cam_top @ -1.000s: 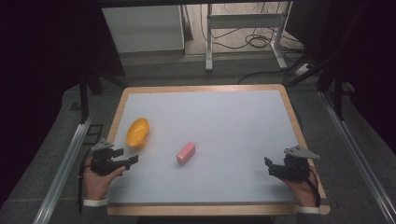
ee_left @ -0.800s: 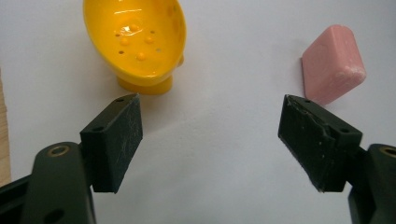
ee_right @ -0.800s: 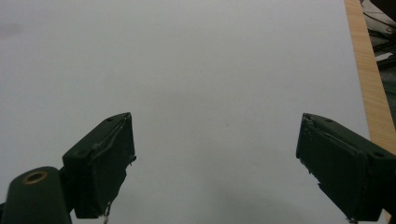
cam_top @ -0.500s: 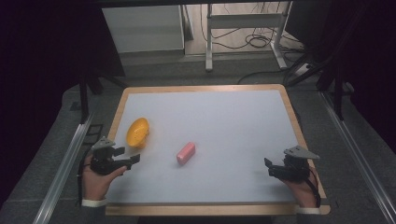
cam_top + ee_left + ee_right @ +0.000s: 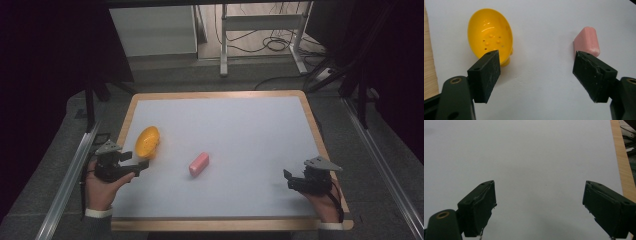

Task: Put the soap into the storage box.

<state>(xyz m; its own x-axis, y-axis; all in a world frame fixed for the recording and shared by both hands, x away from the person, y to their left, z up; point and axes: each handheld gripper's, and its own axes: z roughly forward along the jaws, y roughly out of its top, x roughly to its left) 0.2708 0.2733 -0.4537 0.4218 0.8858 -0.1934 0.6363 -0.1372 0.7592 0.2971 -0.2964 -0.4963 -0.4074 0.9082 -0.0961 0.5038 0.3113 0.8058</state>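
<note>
My left gripper [image 5: 141, 165] sits just short of the yellow bowl [image 5: 147, 141], jaws spread wide, nothing between them. In the left gripper view the yellow bowl [image 5: 490, 35] lies tipped on its side just past one jaw, the pink block [image 5: 587, 41] past the other. The pink block [image 5: 199, 164] is near the bowl, toward the table [image 5: 250, 130] middle. Right gripper [image 5: 289, 179] well apart from the bowl, jaws spread, empty, over bare white surface.

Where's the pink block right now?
In the high view the pink block lies near the table's middle, right of the yellow bowl and just beyond the open left gripper.
</note>
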